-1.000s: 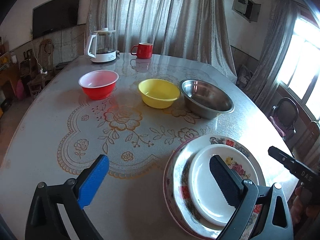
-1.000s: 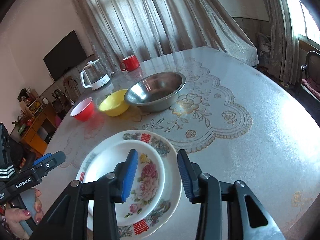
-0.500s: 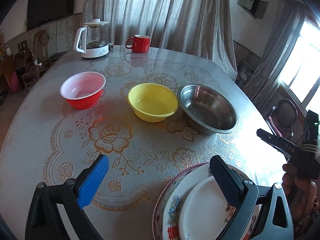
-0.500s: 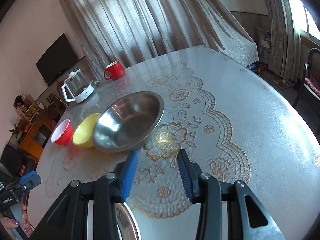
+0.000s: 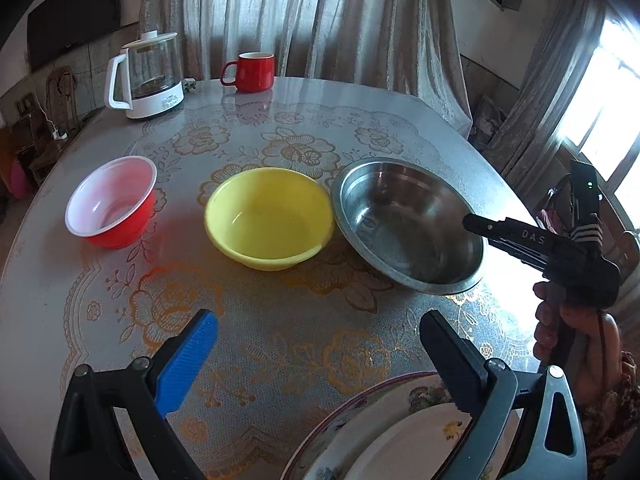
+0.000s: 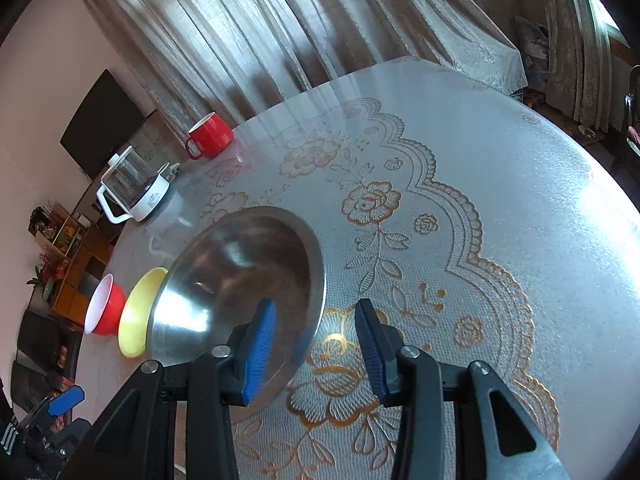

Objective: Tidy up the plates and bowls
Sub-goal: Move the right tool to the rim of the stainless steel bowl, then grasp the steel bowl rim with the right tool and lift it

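Three bowls stand in a row on the round table: a red bowl (image 5: 112, 204), a yellow bowl (image 5: 269, 218) and a steel bowl (image 5: 408, 226). A small white plate (image 5: 404, 446) lies on a larger flowered plate (image 5: 360, 412) at the near edge. My left gripper (image 5: 316, 354) is open and empty, above the table in front of the yellow bowl. My right gripper (image 6: 314, 344) is open, its jaws either side of the steel bowl's (image 6: 240, 284) near rim. It also shows in the left wrist view (image 5: 472, 222), over that bowl's right rim.
A glass kettle (image 5: 146, 76) and a red mug (image 5: 252, 72) stand at the far side of the table. The lace-patterned cloth (image 6: 460, 240) covers the table to the right of the bowls. Curtains hang behind.
Both grippers moved forward from the stacked plates toward the bowls. The right gripper came down to the steel bowl's rim. The plates slid to the bottom of the left view.
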Demonstrator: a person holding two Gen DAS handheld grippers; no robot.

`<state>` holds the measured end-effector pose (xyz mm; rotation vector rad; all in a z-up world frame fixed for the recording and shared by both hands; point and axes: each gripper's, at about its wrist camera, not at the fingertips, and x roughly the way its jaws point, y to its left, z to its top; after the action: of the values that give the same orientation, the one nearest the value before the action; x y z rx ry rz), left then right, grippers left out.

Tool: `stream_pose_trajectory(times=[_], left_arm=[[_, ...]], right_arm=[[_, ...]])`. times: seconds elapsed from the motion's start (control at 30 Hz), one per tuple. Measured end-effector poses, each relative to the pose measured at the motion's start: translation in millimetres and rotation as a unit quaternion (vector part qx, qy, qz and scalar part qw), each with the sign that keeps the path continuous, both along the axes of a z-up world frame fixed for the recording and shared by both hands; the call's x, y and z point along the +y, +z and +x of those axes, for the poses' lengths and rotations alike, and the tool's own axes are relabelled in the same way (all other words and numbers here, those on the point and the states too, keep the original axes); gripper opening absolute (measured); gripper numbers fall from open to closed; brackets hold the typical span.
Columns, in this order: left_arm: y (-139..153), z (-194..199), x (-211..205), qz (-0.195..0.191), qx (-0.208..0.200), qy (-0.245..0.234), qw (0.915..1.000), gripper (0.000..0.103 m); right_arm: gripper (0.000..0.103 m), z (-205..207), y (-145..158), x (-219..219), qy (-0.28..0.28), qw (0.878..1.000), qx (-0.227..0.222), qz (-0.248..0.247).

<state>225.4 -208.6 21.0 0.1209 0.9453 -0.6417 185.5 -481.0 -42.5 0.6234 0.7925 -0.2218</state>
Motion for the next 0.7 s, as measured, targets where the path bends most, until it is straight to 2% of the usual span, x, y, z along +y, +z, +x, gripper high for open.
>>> stream_pose_trajectory(times=[0.1,0.17,0.23,0.33,0.43,0.67,0.7], left_arm=[[-2.7,9.6,-10.7,0.0,0.006,-0.006,1.0,0.101],[-4.8,14.5,-17.8,0.0,0.008,-0.01,0.9999,0.101],[-7.4,19.5,-25.9,0.0,0.008,-0.014,0.9999,0.1],[-12.9,26.7,-39.6,-0.001,0.014,-0.02,0.9997,0.095],[-18.6,34.3,-52.8,-0.007,0.023,-0.025,0.9994,0.094],[-27.4,48.3,-75.4,0.005,0.027,-0.032,0.9991,0.085],[-27.8,50.0,-77.6,0.005,0.027,-0.032,0.9991,0.083]], right_arm=[[0.041,15.2,-8.5,-0.7,0.008,1.0,0.01,0.0],[0.035,21.1,-13.5,-0.3,0.012,1.0,0.013,-0.004],[0.024,22.9,-19.5,-1.0,0.022,1.0,0.013,0.004],[0.021,18.8,-24.5,-1.3,0.026,1.0,-0.003,0.017],[0.015,14.2,-23.5,3.1,0.031,0.999,-0.019,0.012],[0.016,3.8,-27.4,13.2,0.033,0.998,-0.031,-0.043],[0.016,2.3,-29.8,10.3,0.031,0.999,-0.032,-0.028]])
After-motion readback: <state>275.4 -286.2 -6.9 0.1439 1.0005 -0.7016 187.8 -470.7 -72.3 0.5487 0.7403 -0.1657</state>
